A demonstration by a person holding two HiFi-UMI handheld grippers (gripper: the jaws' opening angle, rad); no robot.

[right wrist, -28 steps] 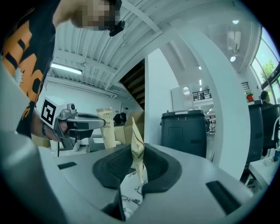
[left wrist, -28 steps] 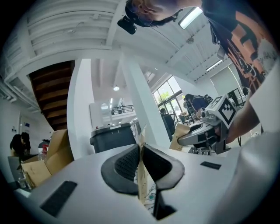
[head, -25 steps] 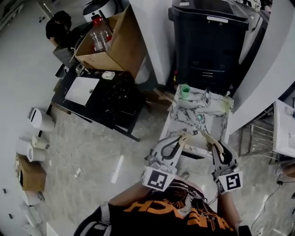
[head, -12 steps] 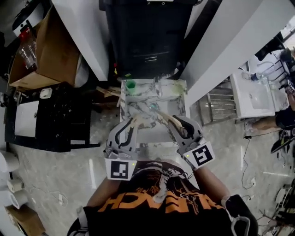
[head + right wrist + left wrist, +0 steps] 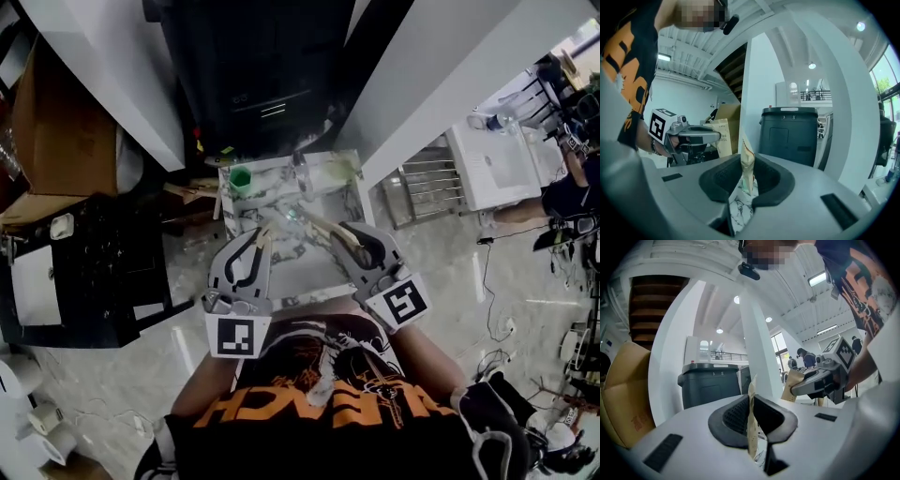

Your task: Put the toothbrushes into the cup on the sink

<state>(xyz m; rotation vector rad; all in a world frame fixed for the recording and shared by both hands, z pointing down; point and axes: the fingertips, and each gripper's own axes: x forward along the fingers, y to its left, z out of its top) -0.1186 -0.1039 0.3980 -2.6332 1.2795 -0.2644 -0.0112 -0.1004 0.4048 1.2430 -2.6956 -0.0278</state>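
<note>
A marble-patterned sink (image 5: 323, 195) stands ahead of me, with a green cup (image 5: 241, 178) on its back left corner. My left gripper (image 5: 259, 240) is shut on a beige paper-wrapped toothbrush (image 5: 266, 231) over the sink's near left part. The same packet (image 5: 751, 420) stands upright between the pads in the left gripper view. My right gripper (image 5: 339, 236) is shut on a second wrapped toothbrush (image 5: 322, 225) over the near right part. That packet (image 5: 746, 166) is pinched in the right gripper view. Each gripper shows in the other's view, the right one (image 5: 806, 384) and the left one (image 5: 708, 137).
A big black bin (image 5: 248, 70) stands right behind the sink between white pillars. A cardboard box (image 5: 52, 122) and a black table (image 5: 84, 272) are to the left. To the right are a metal rack (image 5: 427, 183), a white table (image 5: 487, 159) and a person (image 5: 572, 197).
The head view has swung, so the sink and bin now sit at the top centre. Both grippers keep hold of their packets and have come nearer the sink.
</note>
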